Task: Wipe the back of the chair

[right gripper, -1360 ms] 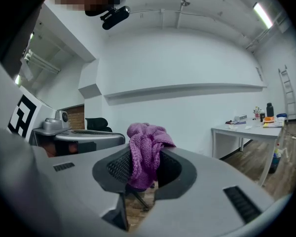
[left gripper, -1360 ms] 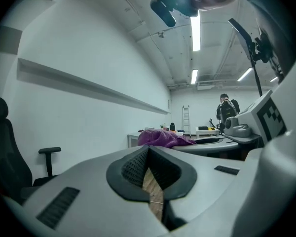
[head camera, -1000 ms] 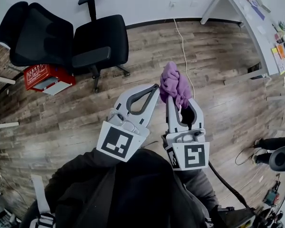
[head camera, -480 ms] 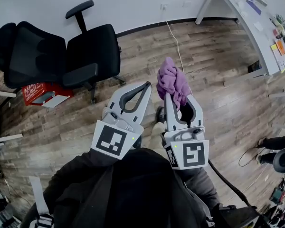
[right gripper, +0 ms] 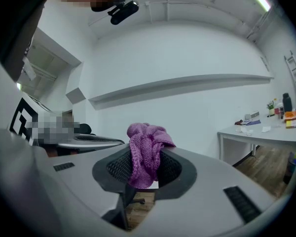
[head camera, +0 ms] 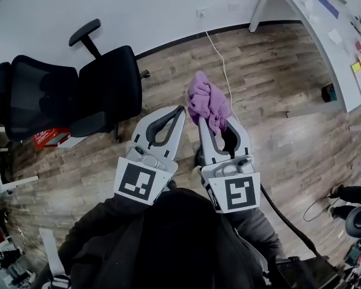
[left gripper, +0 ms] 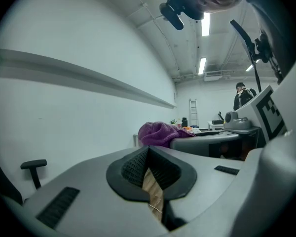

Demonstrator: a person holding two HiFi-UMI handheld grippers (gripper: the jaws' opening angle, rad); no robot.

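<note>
Purple knitted cloth point(head camera: 207, 103), bunched and clamped between the closed jaws of the right gripper point(head camera: 219, 128). Bulk of the fabric standing above the jaw tips, with a shorter fold hanging down between the ribbed black pads point(right gripper: 117, 167) in the right gripper view.

Left gripper point(head camera: 179, 109) just beside it, jaws brought together at the tips and holding nothing. Only a sliver of wooden floor point(head camera: 277, 107) visible through the gap behind its pads in the left gripper view.

Both grippers held out in front of the person's black jacket point(head camera: 168, 239), roughly parallel, tips pointing toward the white wall point(head camera: 138, 5), marker cubes point(head camera: 137, 184) nearest the body.

Black office chair point(head camera: 111, 83) at upper left of the head view, on the floor close to the wall, well apart from both grippers and the cloth. Chair back point(head camera: 36, 98) a dark panel toward the left edge, seat to its right, one armrest point(head camera: 84, 32) raised toward the wall.

Red box point(head camera: 48, 138) on the floor at the lower edge of the chair back, partly hidden by it. White cable point(head camera: 219, 59) running from the wall across the floor toward the cloth. White desk point(head camera: 325, 29) at upper right, small coloured items along its top.
</note>
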